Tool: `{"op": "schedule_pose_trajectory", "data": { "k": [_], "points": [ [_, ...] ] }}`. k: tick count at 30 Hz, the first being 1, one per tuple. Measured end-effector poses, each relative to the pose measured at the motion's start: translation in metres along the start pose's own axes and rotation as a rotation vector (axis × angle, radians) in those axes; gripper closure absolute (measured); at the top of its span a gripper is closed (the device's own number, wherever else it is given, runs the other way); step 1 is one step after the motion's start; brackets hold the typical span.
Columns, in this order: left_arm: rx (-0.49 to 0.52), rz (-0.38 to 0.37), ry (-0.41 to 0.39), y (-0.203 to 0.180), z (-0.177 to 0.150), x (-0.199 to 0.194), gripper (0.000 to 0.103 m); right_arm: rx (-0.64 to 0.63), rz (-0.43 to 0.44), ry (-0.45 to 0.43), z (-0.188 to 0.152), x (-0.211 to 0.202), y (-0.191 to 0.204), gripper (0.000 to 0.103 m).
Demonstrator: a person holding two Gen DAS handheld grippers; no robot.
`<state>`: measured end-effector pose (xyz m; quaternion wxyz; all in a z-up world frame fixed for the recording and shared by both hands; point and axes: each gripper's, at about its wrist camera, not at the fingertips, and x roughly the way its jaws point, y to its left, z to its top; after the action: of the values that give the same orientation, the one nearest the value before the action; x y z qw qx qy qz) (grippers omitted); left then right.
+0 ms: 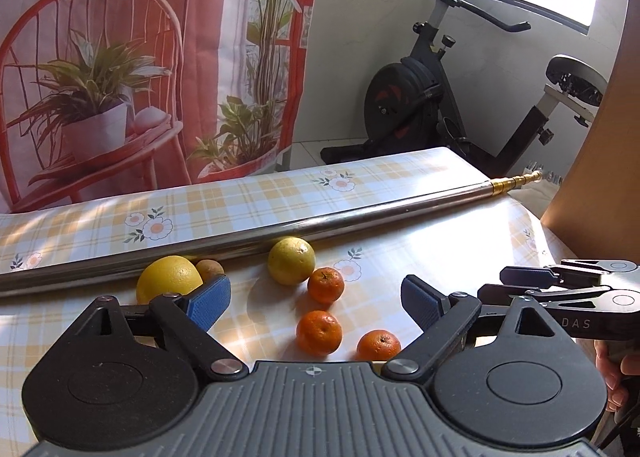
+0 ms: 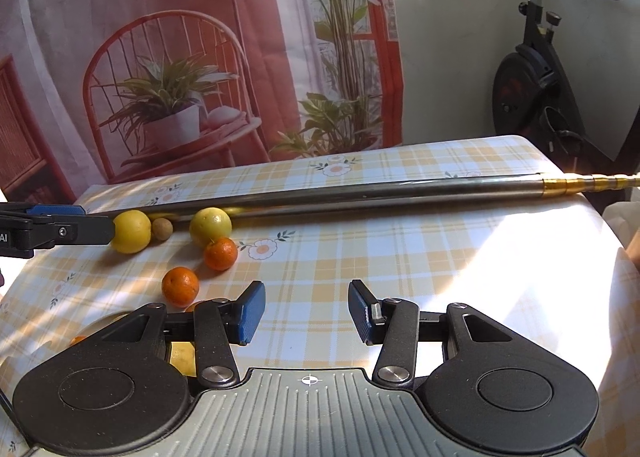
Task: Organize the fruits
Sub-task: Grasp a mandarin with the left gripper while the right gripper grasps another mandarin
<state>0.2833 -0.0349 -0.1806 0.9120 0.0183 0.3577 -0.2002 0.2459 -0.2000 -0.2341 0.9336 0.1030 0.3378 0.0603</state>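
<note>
On the yellow plaid tablecloth lies loose fruit. A yellow citrus and a small brown fruit rest against a metal pole. A yellow-green citrus sits further right, with three tangerines in front of it. My left gripper hovers open over the tangerines and holds nothing. My right gripper is open over bare cloth, right of the fruit. Another yellow fruit shows partly under its left finger.
The long steel pole with a brass tip spans the table behind the fruit. A printed curtain hangs behind the table. An exercise bike stands past the far right corner. A hand holds the right gripper's handle.
</note>
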Motion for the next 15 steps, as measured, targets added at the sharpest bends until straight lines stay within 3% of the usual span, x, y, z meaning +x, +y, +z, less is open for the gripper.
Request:
{"op": "schedule_pose_trajectory", "data": {
  "k": [8, 15],
  "points": [
    [-0.098, -0.006, 0.068, 0.020, 0.001, 0.030, 0.009, 0.018, -0.004, 0.002, -0.001, 0.000, -0.008, 0.059],
    [0.083, 0.012, 0.131, 0.006, -0.004, 0.052, 0.012, 0.030, -0.002, 0.011, -0.004, 0.003, -0.008, 0.059]
  ]
}}
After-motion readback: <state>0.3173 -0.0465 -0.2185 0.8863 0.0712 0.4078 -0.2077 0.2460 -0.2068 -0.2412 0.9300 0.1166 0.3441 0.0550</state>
